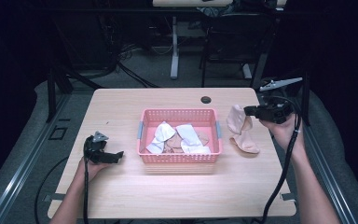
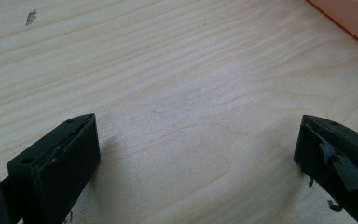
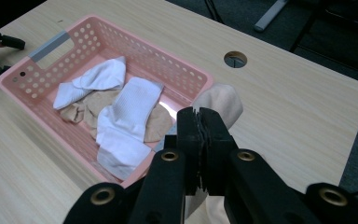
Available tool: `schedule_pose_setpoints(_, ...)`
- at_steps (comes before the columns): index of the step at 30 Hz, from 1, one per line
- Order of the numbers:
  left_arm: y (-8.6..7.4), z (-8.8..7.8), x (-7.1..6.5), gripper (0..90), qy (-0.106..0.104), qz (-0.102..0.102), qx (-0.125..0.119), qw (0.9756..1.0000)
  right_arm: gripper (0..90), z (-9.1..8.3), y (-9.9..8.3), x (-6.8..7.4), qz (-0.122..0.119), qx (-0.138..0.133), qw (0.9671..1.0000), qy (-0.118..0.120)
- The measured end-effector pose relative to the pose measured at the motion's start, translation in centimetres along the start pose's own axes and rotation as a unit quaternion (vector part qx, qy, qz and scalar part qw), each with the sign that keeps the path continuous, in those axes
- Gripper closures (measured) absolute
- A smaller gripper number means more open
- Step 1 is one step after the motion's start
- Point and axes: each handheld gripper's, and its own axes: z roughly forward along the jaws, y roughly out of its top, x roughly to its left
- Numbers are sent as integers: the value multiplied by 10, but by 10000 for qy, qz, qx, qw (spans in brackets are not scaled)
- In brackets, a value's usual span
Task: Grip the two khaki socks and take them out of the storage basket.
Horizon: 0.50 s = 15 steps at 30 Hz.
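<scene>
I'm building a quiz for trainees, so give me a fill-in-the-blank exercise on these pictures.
1. The right gripper is shut on a beige ____.
2. The pink basket holds beige socks and ____ socks.
3. The left gripper hovers with jaws ____ over bare table.
4. Seen from the high view, the held sock hangs to the ____ of the basket.

Missing words: sock; white; open; right

From my right claw (image 3: 199, 122) view, its closed jaws cover much of the beige sock (image 3: 221, 102), so I can't see how much cloth is pinched. My left claw (image 2: 196, 154) view crops the basket (image 2: 349, 21) to a blurred corner. From above, the beige socks (image 1: 170, 145) in the basket lie partly under the white socks (image 1: 186, 135).
</scene>
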Motion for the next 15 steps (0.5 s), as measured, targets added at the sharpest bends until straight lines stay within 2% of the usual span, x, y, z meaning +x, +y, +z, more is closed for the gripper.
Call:
schedule_pose_setpoints(8, 0, 0, 0, 0, -3, 8, -5, 10000, 874, 6, -16, -16, 167, -68, 9998, -73)
schedule_pose_setpoints(15, 0, 0, 0, 0, -9, 26, -10, 10000, 874, 13, -29, -30, 340, 90, 9992, -178)
